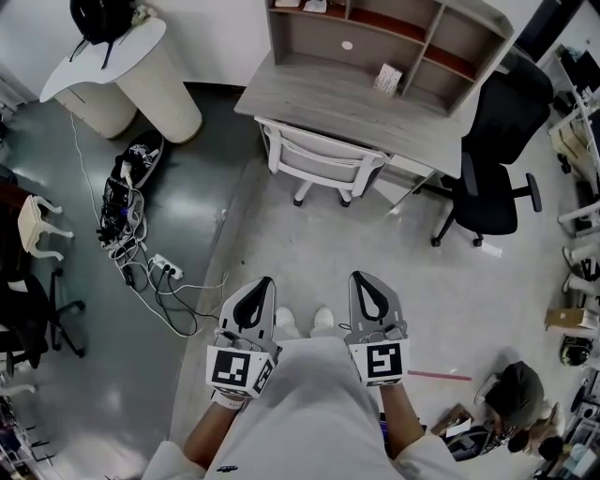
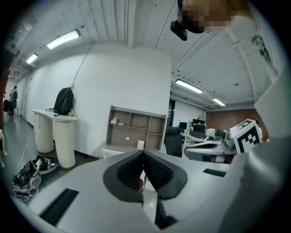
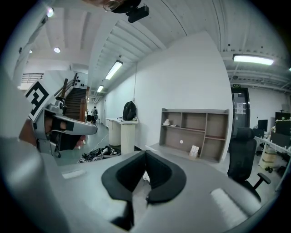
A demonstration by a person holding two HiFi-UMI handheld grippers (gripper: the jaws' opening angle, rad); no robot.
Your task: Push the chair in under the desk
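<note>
A white chair (image 1: pixel 321 159) stands at the front edge of the grey wooden desk (image 1: pixel 281 94), its seat partly beneath the top. The desk carries a shelf unit (image 1: pixel 394 37). Both grippers are held low and close to the person's body, well short of the chair. My left gripper (image 1: pixel 265 283) and my right gripper (image 1: pixel 362 279) point toward the desk, jaws together, nothing in them. In the left gripper view the shut left gripper (image 2: pixel 143 154) lines up with the desk (image 2: pixel 102 149) and the chair's back (image 2: pixel 112 152). The right gripper view has the shut right gripper (image 3: pixel 145 153) below the shelf unit (image 3: pixel 195 132).
A black office chair (image 1: pixel 492 159) stands right of the desk. A white rounded counter (image 1: pixel 122 75) with a black backpack (image 1: pixel 101 17) is at the far left, and cables with a power strip (image 1: pixel 141 253) lie on the floor below it. A person (image 1: pixel 516 394) crouches at the lower right.
</note>
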